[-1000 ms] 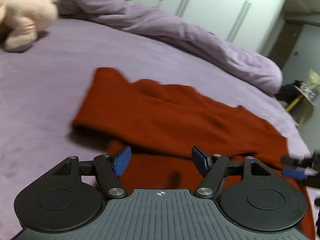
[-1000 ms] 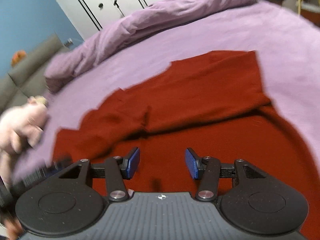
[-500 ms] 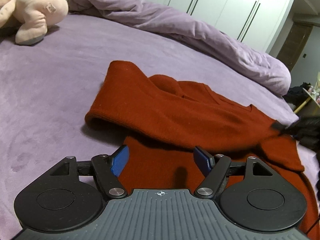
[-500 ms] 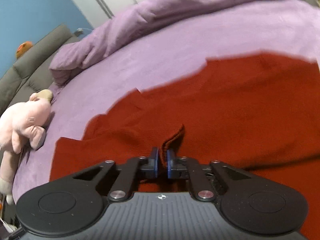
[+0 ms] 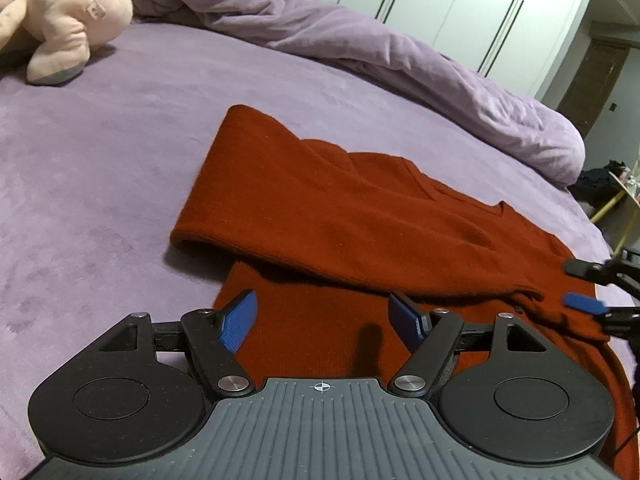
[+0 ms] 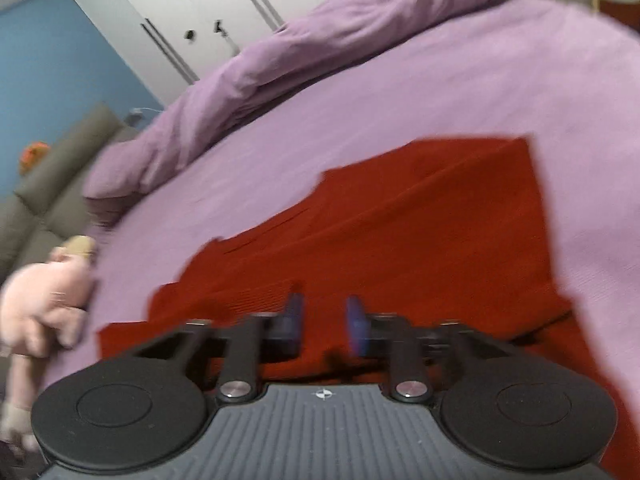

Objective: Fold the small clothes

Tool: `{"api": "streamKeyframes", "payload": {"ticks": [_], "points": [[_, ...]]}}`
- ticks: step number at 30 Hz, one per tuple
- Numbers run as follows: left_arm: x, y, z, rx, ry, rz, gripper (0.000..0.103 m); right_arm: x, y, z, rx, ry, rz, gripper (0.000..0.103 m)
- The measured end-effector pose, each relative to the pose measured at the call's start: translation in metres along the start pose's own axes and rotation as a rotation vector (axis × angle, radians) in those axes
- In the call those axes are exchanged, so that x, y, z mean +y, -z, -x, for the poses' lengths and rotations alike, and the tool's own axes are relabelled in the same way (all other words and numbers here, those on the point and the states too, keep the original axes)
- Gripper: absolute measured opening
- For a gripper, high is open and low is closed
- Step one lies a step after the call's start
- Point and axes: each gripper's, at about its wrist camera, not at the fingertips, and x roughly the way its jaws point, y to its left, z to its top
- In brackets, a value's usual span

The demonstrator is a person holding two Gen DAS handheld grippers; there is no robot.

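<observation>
Both the left tongs (image 5: 322, 318) and right tongs (image 6: 323, 322) stand wide and empty over the red sweater (image 5: 340, 216) on the bed (image 5: 100, 152); the right jaws have just been opening.

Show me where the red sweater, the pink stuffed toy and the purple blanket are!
red sweater (image 5: 320, 208), left wrist view, on its folded-over top layer.
pink stuffed toy (image 5: 68, 20), left wrist view, on its body.
purple blanket (image 5: 400, 60), left wrist view, on the bunched ridge.

A rust-red knitted garment (image 5: 360, 220) lies flat on the purple bed (image 5: 100, 160), partly folded. One long flap is doubled over across its middle, and the folded edge stands slightly raised above the layer beneath.
</observation>
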Motion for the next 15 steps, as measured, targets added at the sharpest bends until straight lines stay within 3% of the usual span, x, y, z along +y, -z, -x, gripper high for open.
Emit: {"api": "streamKeyframes", "payload": {"ticks": [3, 5, 7, 9, 12, 15], "points": [[0.004, -0.002, 0.001, 0.000, -0.008, 0.004, 0.078, 0.008, 0.005, -0.030, 0.086, -0.023, -0.021, 0.054], [0.006, -0.002, 0.002, -0.001, -0.008, 0.002, 0.078, 0.009, 0.005, -0.044, 0.093, -0.021, -0.039, 0.047], [0.007, -0.001, 0.002, -0.003, -0.018, -0.009, 0.079, 0.016, 0.007, -0.051, 0.083, -0.036, -0.038, 0.019], [0.005, -0.003, 0.004, -0.006, -0.029, -0.020, 0.079, 0.026, 0.008, -0.050, 0.072, -0.042, 0.009, 0.010], [0.002, -0.005, 0.007, -0.021, -0.034, -0.030, 0.080, 0.057, 0.006, -0.019, -0.090, 0.055, 0.259, 0.008], [0.000, -0.008, 0.009, -0.037, -0.035, -0.043, 0.082, 0.066, 0.000, 0.016, -0.282, 0.187, 0.416, 0.008]]}}
